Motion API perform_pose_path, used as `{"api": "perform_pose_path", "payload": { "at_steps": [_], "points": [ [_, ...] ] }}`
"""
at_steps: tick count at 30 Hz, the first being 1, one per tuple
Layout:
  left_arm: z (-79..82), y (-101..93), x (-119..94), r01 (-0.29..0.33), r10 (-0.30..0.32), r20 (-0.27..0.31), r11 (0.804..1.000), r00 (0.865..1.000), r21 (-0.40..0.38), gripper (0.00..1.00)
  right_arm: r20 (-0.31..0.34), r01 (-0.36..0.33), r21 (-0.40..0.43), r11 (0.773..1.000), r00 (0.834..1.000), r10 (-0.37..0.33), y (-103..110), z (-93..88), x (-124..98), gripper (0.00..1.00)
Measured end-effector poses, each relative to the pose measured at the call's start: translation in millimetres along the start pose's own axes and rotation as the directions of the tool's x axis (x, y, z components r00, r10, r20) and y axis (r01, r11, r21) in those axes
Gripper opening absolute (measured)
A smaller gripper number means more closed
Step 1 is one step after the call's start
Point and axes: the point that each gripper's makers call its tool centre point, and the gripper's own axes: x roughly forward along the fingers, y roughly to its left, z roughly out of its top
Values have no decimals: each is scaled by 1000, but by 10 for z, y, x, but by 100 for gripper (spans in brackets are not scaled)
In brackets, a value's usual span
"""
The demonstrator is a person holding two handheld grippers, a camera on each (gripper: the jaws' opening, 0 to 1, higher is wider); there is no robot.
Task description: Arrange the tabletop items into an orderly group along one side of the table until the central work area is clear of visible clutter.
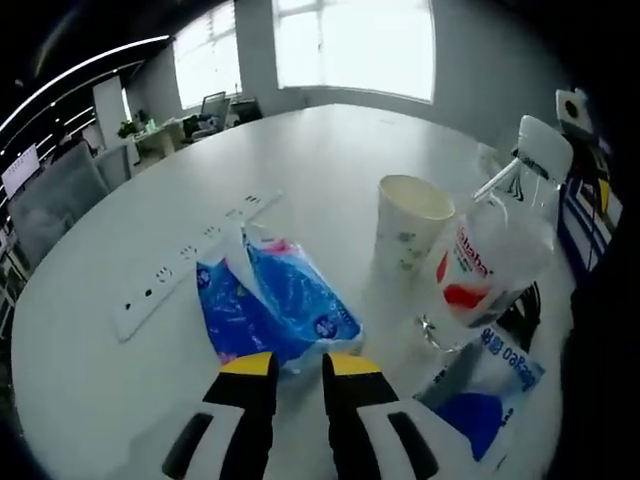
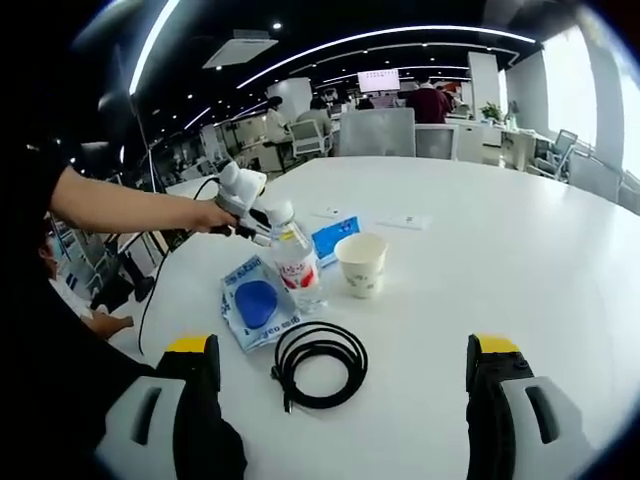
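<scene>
Tabletop items sit grouped on the white table [image 2: 520,260]: a water bottle [image 2: 296,262] stands upright just beside a paper cup [image 2: 361,264], with a flat blue-and-white pouch [image 2: 256,306] in front of the bottle and a coiled black cable [image 2: 320,362] near the pouch. In the left gripper view, a blue tissue pack [image 1: 275,300] lies just ahead of the left gripper [image 1: 297,366], whose jaws stand close together with a narrow gap, holding nothing. A white power strip [image 1: 190,262] lies beside the pack. In the right gripper view, the right gripper [image 2: 343,352] has its jaws wide apart and empty above the table, the cable between them.
</scene>
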Motion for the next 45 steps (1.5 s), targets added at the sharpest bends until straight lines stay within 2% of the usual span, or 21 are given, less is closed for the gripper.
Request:
{"api": "perform_pose_path", "payload": {
  "at_steps": [3,13,24,39,45],
  "points": [
    [-24,-18,11,14,-14,-20,999,1000,44,13,-3,1,4,1000,1000,-1,-8,-9,11,100],
    [-2,-107,7,44,-43,-22,996,999,72,4,-14,-4,1,1000,1000,4,-6,-2,60,100],
    [-2,-47,-5,46,-44,-14,989,999,137,0,-10,-7,0,1000,1000,7,15,-8,55,100],
    [296,73,-215,-45,30,80,978,996,202,0,11,-4,-5,1000,1000,4,16,10,7,100],
    [421,61,-325,-61,39,102,974,994,218,0,26,-7,-10,1000,1000,8,54,44,-16,100]
  ]
}}
